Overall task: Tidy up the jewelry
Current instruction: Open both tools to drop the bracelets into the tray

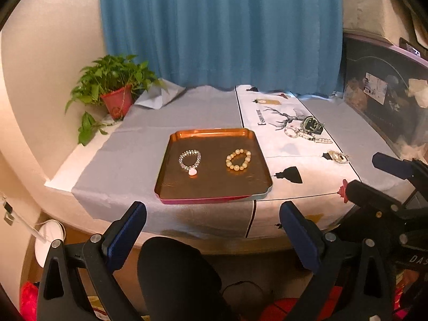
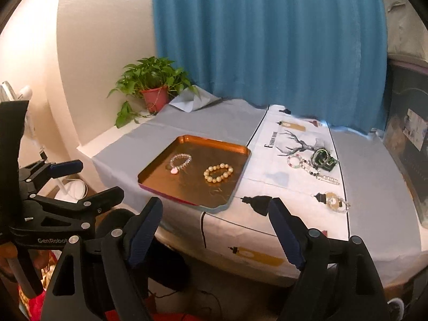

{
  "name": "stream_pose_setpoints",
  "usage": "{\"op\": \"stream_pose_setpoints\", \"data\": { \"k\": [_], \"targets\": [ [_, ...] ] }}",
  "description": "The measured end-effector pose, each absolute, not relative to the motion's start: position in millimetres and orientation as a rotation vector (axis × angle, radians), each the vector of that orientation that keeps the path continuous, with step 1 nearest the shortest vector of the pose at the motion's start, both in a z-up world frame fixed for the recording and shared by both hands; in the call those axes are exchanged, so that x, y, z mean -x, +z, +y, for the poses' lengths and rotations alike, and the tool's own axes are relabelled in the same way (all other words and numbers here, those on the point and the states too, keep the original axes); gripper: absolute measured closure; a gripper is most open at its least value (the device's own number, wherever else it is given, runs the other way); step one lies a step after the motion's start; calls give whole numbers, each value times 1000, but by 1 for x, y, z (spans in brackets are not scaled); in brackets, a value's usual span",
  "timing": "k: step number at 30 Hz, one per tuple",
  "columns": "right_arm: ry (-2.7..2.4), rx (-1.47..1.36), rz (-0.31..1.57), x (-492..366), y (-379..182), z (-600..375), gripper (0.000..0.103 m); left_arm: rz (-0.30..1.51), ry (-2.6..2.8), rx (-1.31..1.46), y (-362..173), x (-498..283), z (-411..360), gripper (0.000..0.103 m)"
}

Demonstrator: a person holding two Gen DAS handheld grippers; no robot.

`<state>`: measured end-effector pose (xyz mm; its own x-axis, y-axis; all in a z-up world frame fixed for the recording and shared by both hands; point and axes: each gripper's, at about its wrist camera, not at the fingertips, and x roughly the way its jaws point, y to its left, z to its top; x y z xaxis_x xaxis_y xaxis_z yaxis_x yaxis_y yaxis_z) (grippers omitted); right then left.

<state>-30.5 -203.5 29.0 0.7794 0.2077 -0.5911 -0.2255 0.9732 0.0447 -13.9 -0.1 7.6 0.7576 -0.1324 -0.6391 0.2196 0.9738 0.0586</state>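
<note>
**Left wrist view: both grippers wide apart, nothing held**

Left wrist view: left gripper point(image 1: 212, 230) has its blue-padded fingers point(image 1: 125, 230) spread wide. Nothing lies between them and they touch nothing. The table edge sits just ahead of the tips, with a dark rounded shape below that I cannot identify.

Directly ahead of the left gripper, on the grey cloth point(image 1: 128, 157), rests a copper tray point(image 1: 214, 190). Inside it, ahead and slightly left of centre, a clear bead bracelet point(image 1: 190, 160) with a pink charm; beside it to the right, a cream bead bracelet point(image 1: 238, 159). The two lie apart, both flat.

Further ahead and to the right, on the white printed cloth point(image 1: 281, 144), a cluster of loose jewelry point(image 1: 307, 131): a dark green piece, a clear ring of beads, a beaded strand. Nearer, well apart from the cluster, one small round piece point(image 1: 338, 157).

Right wrist view: right gripper point(image 2: 215, 230) also stands wide, jaws empty, pads clear of the cloth. The tray lies ahead and to its left; the small round piece ahead and to its right. The left gripper shows at this view's left edge.

Far left corner: potted plant point(image 1: 115, 91). Blue curtain point(image 1: 219, 26) behind the table.
</note>
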Motion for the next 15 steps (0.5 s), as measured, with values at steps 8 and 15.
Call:
{"op": "stream_pose_setpoints", "data": {
  "k": [8, 15],
  "targets": [
    [217, 32, 610, 45, 34, -207, 21, 649, -196, -142, 21, 27, -4, 4],
    [210, 27, 604, 47, 37, -211, 21, 634, -195, -154, 25, 28, -8, 3]
  ]
}}
